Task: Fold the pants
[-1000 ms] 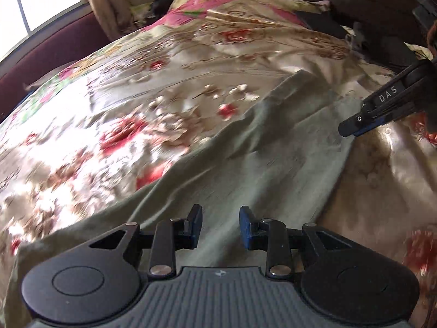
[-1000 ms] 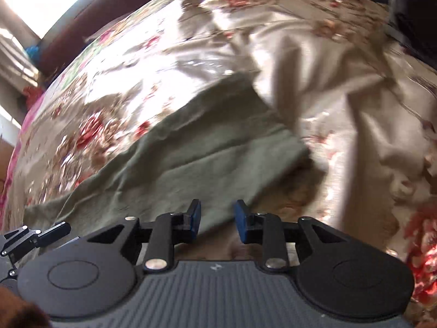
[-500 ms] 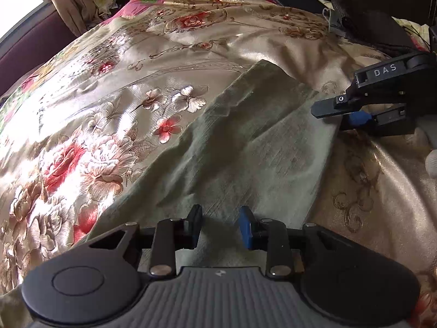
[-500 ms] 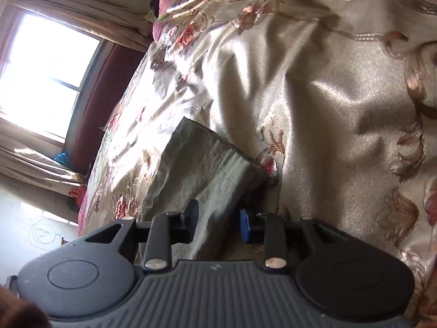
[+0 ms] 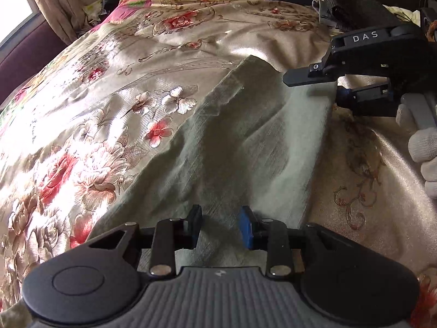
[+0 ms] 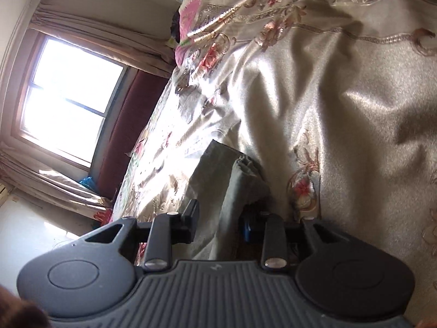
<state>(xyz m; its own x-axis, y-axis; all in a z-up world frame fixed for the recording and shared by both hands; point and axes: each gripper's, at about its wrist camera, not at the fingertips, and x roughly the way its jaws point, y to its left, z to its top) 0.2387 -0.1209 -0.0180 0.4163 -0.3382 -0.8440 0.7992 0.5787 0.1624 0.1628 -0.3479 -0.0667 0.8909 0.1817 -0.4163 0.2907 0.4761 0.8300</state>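
Olive-green pants lie flat on a floral satin bedspread. My left gripper is open and hovers just above the near part of the pants. My right gripper shows at the right of the left wrist view, its jaws astride the far right edge of the pants. In the right wrist view the right gripper is open, rolled on its side, with the pants' edge between its fingers.
A bright window with beige curtains and a dark red sill runs along the bed's left side. Dark clothes lie at the bed's far right. A white-gloved hand holds the right gripper.
The right gripper has rolled onto its side and slid onto the far edge of the pants. The left gripper has come closer over the near part.
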